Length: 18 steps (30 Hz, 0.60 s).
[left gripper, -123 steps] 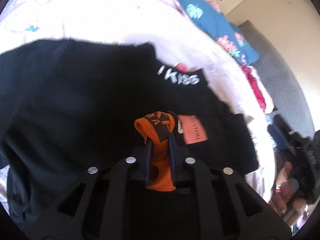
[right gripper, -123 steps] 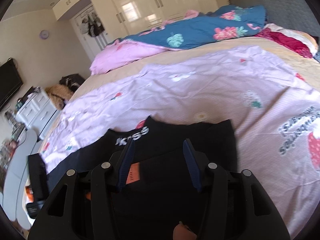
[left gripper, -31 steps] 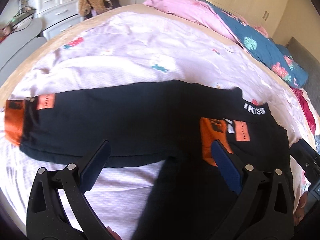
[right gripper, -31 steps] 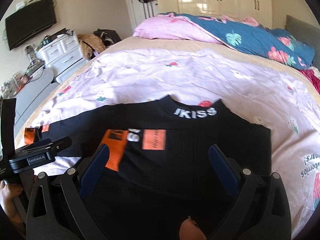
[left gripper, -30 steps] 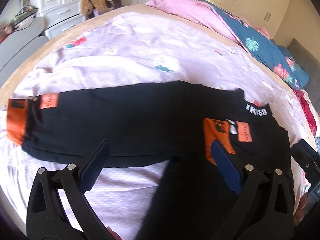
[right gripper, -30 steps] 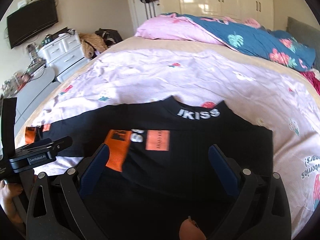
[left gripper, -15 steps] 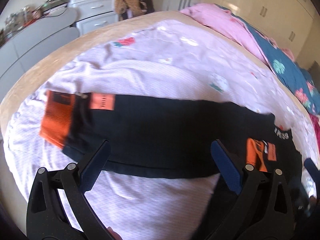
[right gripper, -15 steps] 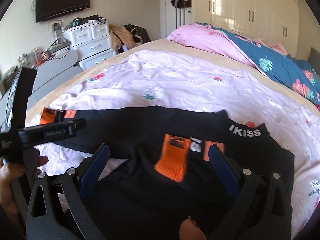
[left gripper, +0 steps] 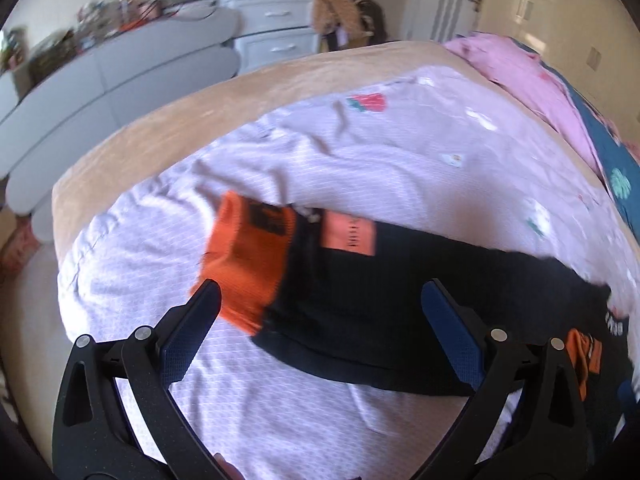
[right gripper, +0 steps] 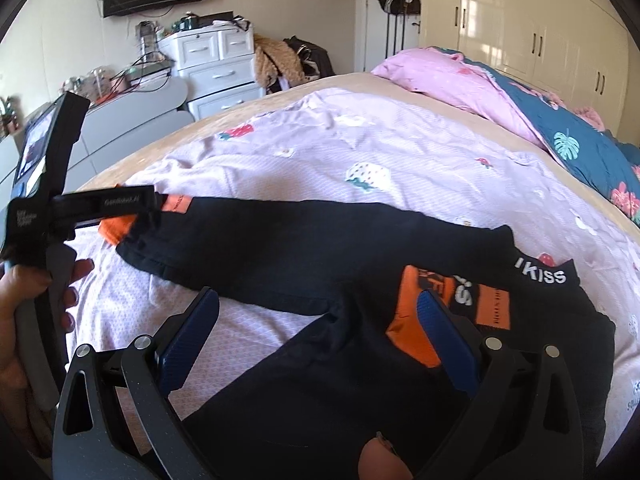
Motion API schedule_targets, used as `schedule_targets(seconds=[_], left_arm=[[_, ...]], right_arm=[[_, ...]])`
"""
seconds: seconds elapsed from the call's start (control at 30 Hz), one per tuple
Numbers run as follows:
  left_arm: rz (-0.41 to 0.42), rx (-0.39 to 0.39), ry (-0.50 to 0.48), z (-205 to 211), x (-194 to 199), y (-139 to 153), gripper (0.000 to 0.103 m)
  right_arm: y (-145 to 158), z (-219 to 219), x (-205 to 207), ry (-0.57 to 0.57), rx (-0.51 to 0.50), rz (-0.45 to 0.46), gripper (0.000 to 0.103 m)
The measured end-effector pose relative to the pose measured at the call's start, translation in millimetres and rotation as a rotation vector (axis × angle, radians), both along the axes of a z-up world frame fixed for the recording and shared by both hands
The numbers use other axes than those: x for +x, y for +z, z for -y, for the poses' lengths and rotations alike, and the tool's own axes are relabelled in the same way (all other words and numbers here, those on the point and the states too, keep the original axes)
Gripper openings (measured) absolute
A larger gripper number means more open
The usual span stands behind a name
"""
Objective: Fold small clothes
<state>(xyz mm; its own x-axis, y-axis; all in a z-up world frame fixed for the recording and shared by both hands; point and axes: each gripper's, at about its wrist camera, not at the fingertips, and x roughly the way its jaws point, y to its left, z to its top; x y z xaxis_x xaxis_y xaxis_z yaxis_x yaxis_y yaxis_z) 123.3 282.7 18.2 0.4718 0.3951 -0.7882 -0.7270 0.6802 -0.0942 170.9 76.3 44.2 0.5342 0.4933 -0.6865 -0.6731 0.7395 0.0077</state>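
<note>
A small black top (right gripper: 304,376) with orange cuffs lies flat on the bed. One sleeve is folded across its chest, its orange cuff (right gripper: 420,316) near the white "IKISS" collar (right gripper: 544,276). The other sleeve (left gripper: 384,300) stretches out to the left and ends in an orange cuff (left gripper: 248,256). My left gripper (left gripper: 320,332) is open and empty, just short of that cuff; it also shows in the right wrist view (right gripper: 80,208). My right gripper (right gripper: 316,332) is open and empty above the top's body.
The bed carries a lilac printed sheet (right gripper: 360,152) with a tan edge (left gripper: 160,128). A pink and blue quilt (right gripper: 520,96) lies at the far side. White drawers (right gripper: 216,68), a grey desk (left gripper: 120,72) and wardrobes (right gripper: 540,20) stand beyond the bed.
My left gripper let go of the folded sleeve's cuff, opened, and swung left towards the outstretched sleeve's cuff. My right gripper turned left too and stayed open.
</note>
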Motion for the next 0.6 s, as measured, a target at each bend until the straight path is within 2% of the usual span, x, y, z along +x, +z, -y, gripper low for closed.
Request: schedule_targets(seconds=[0.2, 0.33, 0.43, 0.47, 0.5, 0.53, 0.6], left_arm=[[-0.001, -0.093, 0.102, -28, -13, -20, 0.094], [-0.001, -0.177, 0.108, -45, -11, -40, 0.094], [0.022, -0.181, 0.103, -47, -10, -43, 0.093], [0.043, -0.176, 0.100, -46, -11, -41, 0.084], [0.065, -0.166, 0.097, -45, -12, -37, 0.067], [0.083, -0.136, 0.093, -43, -13, -31, 0.059], [0.102, -0.098, 0.071, -39, -13, -24, 0.030]], right_arm=[[-6, -7, -6, 0.023, -0.017, -0.005, 0.098], [-9, -5, -3, 0.016, -0.023, -0.019, 0.098], [-9, 1, 2, -0.006, -0.019, -0.033, 0.098], [-9, 2, 3, -0.011, -0.016, -0.036, 0.098], [-9, 4, 4, -0.016, -0.013, -0.038, 0.098], [-8, 6, 5, -0.022, -0.011, -0.039, 0.098], [-6, 10, 6, -0.031, -0.005, -0.039, 0.098]])
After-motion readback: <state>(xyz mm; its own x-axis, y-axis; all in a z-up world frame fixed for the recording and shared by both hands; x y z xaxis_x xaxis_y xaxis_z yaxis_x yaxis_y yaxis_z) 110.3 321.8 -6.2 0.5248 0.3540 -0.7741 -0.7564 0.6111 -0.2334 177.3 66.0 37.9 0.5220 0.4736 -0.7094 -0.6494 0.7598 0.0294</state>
